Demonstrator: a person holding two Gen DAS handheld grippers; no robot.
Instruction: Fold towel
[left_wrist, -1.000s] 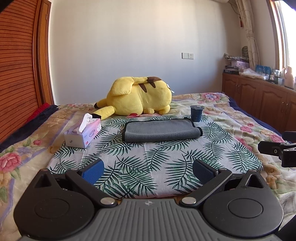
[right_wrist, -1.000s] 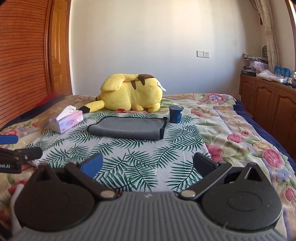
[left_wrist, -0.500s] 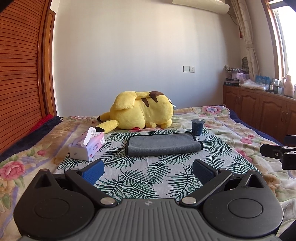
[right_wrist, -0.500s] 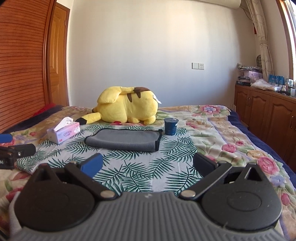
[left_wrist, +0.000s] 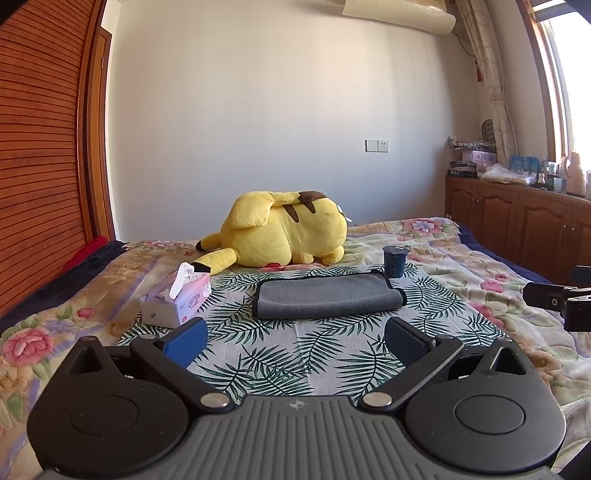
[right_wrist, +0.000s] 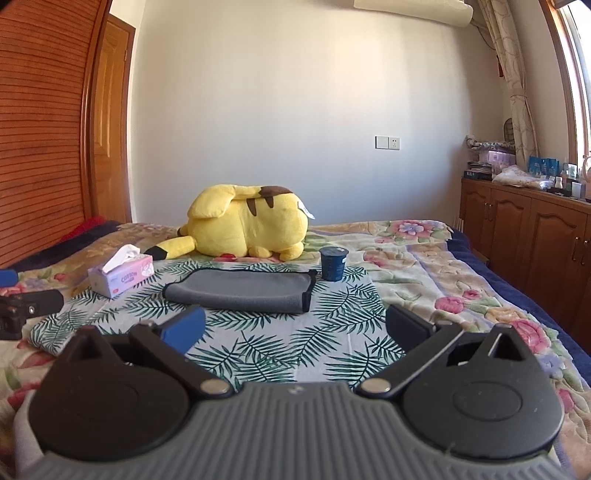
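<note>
A grey towel (left_wrist: 327, 297) lies folded in a flat rectangle on the palm-leaf cloth (left_wrist: 295, 354) on the bed; it also shows in the right wrist view (right_wrist: 240, 291). My left gripper (left_wrist: 293, 338) is open and empty, well short of the towel and above the cloth. My right gripper (right_wrist: 293, 328) is open and empty, also short of the towel. Each gripper shows at the edge of the other's view: the right one (left_wrist: 557, 301), the left one (right_wrist: 22, 306).
A yellow plush toy (left_wrist: 284, 232) lies behind the towel. A pink tissue box (left_wrist: 175, 301) stands to its left, a dark blue cup (left_wrist: 395, 260) at its far right corner. Wooden cabinets (left_wrist: 517, 225) line the right wall, a slatted wooden wardrobe (left_wrist: 44, 147) the left.
Both grippers have tilted upward and drawn back, so the towel sits lower and smaller in view. The towel has not moved. Both jaws stay open.
</note>
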